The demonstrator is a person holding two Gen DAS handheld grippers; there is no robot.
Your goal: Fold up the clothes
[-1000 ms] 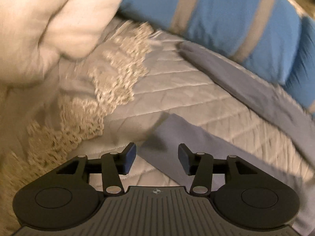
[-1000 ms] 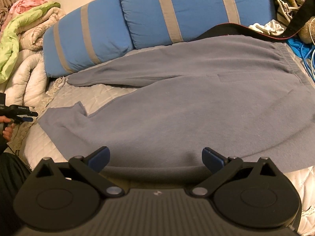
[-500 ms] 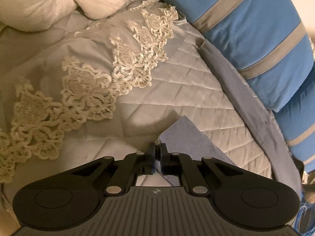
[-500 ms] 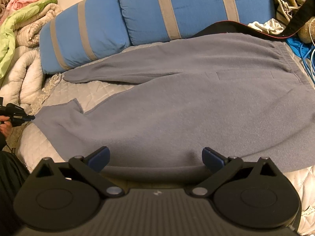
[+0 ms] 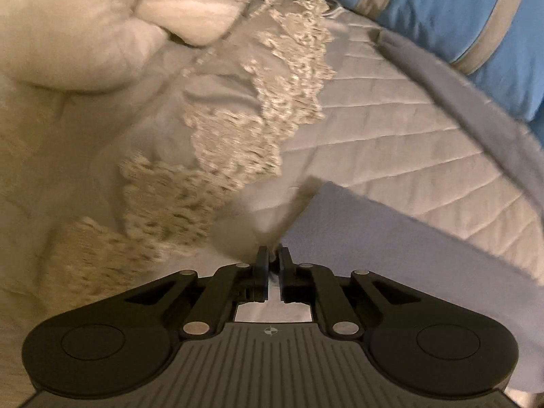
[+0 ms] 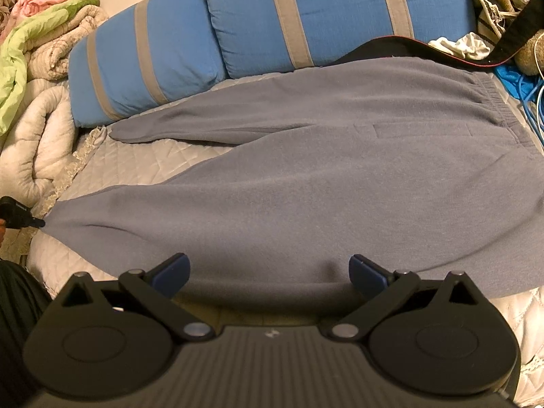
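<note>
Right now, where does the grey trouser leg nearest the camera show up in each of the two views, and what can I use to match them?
Left wrist view: the near trouser leg runs from lower centre to the right edge; the left gripper has its hem corner between its jaws.
Right wrist view: the same leg spans the middle, its end at far left, where the left gripper meets it.
Shared landmark: the blue striped pillow.

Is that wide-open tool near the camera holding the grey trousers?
No, the right gripper stands open above the grey trousers, its blue pads far apart and gripping nothing.
</note>
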